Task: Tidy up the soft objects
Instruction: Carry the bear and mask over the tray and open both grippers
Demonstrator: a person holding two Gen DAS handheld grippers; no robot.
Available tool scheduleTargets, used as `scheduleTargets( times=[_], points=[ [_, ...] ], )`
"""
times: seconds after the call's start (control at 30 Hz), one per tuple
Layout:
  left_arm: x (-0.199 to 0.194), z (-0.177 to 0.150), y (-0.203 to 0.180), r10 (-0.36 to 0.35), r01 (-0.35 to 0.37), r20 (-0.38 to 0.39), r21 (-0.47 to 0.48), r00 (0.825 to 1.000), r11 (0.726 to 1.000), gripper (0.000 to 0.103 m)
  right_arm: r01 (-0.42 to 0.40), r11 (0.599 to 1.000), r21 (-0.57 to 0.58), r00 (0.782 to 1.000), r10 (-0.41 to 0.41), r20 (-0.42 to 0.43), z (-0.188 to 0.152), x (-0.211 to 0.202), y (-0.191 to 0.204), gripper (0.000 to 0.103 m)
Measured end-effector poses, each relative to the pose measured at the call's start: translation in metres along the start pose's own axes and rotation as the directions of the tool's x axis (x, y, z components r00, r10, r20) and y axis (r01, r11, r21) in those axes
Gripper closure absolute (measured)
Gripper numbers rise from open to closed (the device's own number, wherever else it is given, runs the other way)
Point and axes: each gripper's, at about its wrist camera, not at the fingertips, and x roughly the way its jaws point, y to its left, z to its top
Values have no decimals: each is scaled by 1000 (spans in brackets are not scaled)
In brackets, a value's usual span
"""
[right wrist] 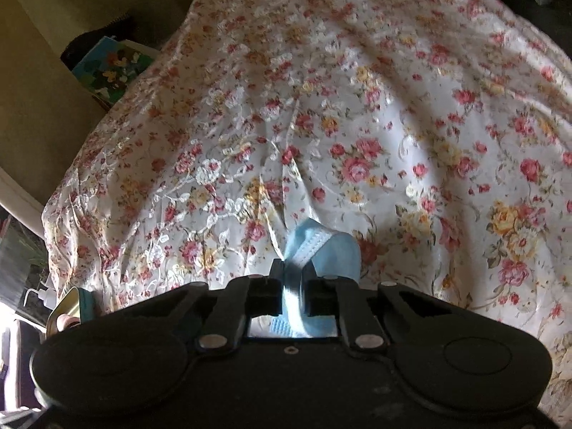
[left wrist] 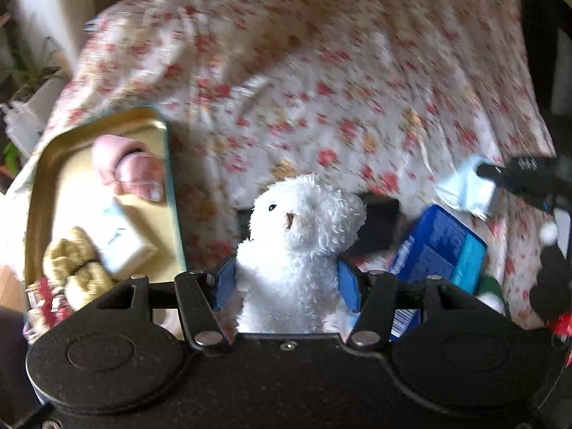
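My left gripper is shut on a fluffy white teddy bear, held upright above the flowered bedspread. My right gripper is shut on a folded light blue face mask, held over the bedspread. In the left wrist view the right gripper shows at the far right with the mask. A gold tin at the left holds a pink rolled cloth, a white packet and yellow-green knitted pieces.
A blue box lies on the bed right of the bear, with a black object behind it. A dark toy with a red bit sits at the far right. The tin's corner and a colourful box show in the right wrist view.
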Motion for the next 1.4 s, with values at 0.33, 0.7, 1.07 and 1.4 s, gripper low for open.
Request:
scheduleTargets(
  times=[0.33,0.7,1.07,1.4],
  points=[
    [-36,22,66,83,-62,101,-194,991,979,48,-37,989,-143,992,55,118,-5,-24,39,99],
    [-49,32,144,255,-192,127,-373,959,908,47,-243,902,-356,966,258,-6,-22,-35,175,99],
    [-25,48,193,258,-171,114,-493,959,853,43,-420,749,-512,907,367,-208,-48,-13,336,98],
    [-18,49,210,264,-164,106,-551,959,818,30,-422,696,-580,906,311,-286,-72,9,375,82]
  ],
)
